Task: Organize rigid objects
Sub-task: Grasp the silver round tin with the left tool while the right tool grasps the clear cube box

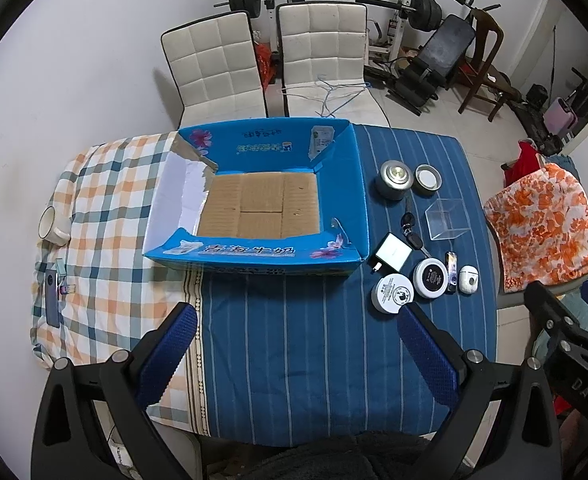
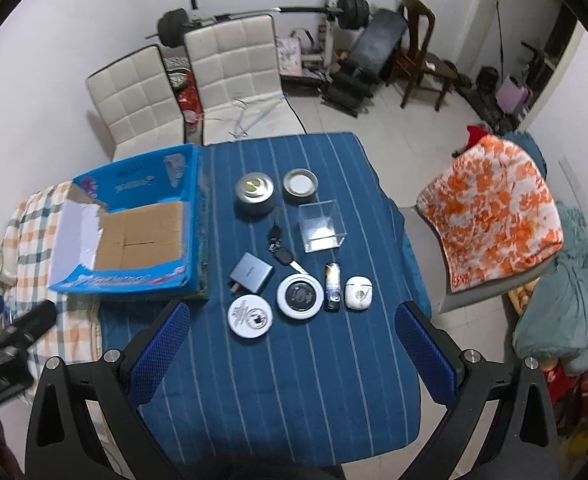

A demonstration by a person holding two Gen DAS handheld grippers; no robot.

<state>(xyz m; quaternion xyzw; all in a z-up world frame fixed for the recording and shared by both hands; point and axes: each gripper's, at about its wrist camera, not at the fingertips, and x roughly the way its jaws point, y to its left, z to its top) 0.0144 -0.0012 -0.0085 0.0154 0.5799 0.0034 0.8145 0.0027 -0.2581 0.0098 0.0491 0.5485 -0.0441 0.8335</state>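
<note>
Beyond our blue-padded fingers [image 2: 156, 350] we see a navy white-striped cloth [image 2: 294, 380], an orange-and-teal checked cloth [image 1: 106, 208], and a bright blue box [image 1: 254, 258].

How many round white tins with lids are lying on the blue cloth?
2. One white tin lies nearest the camera, in front of the grey charger; the black-topped tin sits just right of it, beside the small bottle.

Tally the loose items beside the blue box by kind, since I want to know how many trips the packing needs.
Round tins and jars: 4 (metal tin, its lid, white jar, black-topped jar)
Clear square box: 1
Key bunch: 1
Charger: 1
Lighter-like stick: 1
Earbud case: 1
Total: 9
</note>
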